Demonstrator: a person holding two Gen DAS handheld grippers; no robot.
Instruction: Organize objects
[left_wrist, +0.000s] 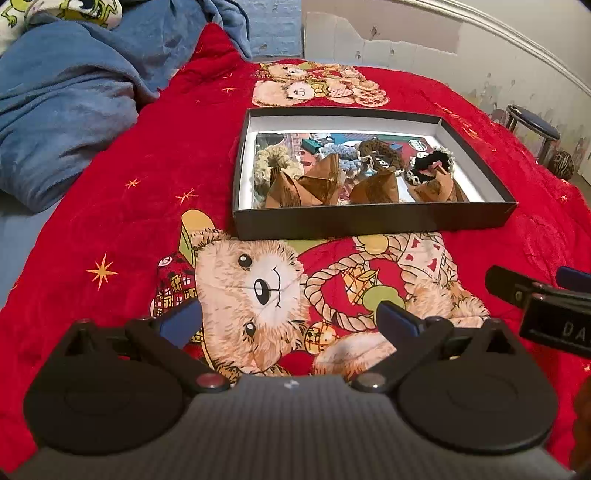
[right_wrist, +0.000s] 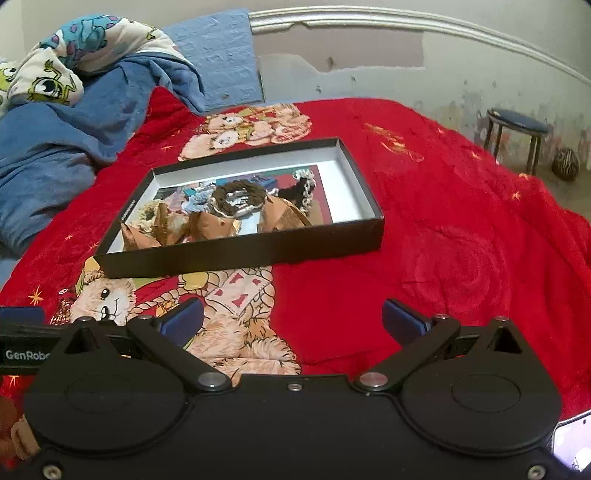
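Underneath, red teddy-bear blanket (left_wrist: 147, 155)

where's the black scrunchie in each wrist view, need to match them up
Left wrist view: the black scrunchie lies at the right end of the black box, right of centre, behind a brown folded paper piece.
Right wrist view: it shows just above centre, at the far right of the box's clutter.
Shared landmark: the blue stool by the wall.

"GenRobo", cut off, stands on the left claw (right_wrist: 22, 314); "DA" on the right claw (left_wrist: 535, 284).
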